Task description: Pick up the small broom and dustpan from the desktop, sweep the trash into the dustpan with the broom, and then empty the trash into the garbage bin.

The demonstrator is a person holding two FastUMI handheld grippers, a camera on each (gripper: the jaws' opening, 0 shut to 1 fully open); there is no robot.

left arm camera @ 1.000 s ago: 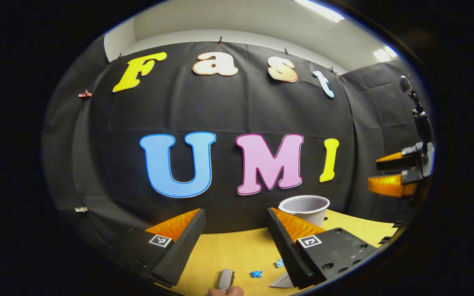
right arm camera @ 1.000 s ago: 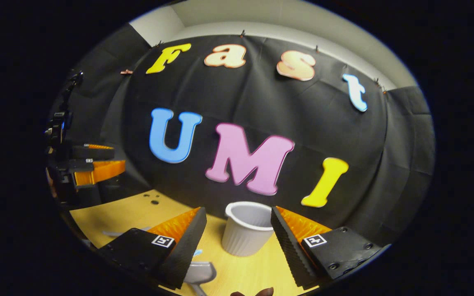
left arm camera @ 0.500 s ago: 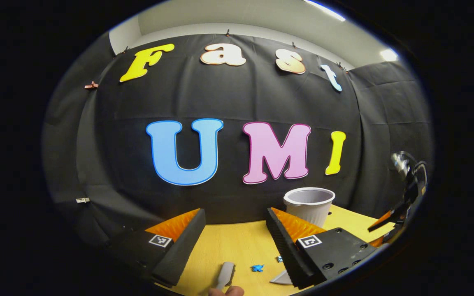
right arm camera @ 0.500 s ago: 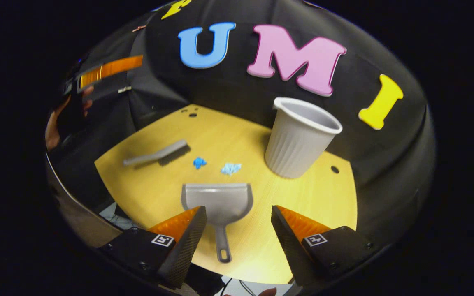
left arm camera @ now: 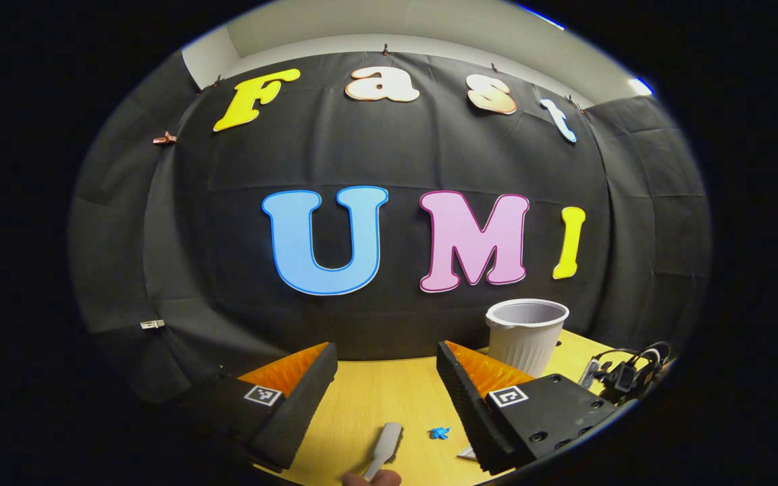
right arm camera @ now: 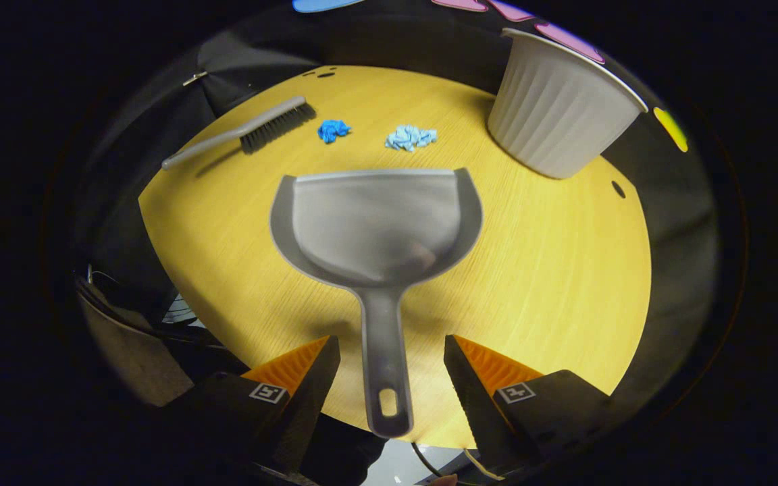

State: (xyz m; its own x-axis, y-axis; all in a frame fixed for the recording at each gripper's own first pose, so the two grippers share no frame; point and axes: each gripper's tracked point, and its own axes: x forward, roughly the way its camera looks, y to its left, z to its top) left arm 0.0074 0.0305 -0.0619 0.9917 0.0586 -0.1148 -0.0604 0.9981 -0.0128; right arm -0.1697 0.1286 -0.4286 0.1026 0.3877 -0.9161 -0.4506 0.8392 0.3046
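Nothing has been picked up yet. The right tool (right arm camera: pixel 389 364) is held apart astride the dustpan (right arm camera: pixel 377 223) handle, untouching. The left tool (left arm camera: pixel 385 378), likewise apart, is poised above the broom (left arm camera: pixel 386 447). Two paper scraps (right arm camera: pixel 410 137) lie ahead, unswept; the bin (right arm camera: pixel 560 115) stands beyond.

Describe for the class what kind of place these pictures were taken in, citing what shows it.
Probably a staged recording booth, not a home: black cloth wall behind a small wooden desktop, on which a dustpan, small broom and paper scraps lie by a bin.
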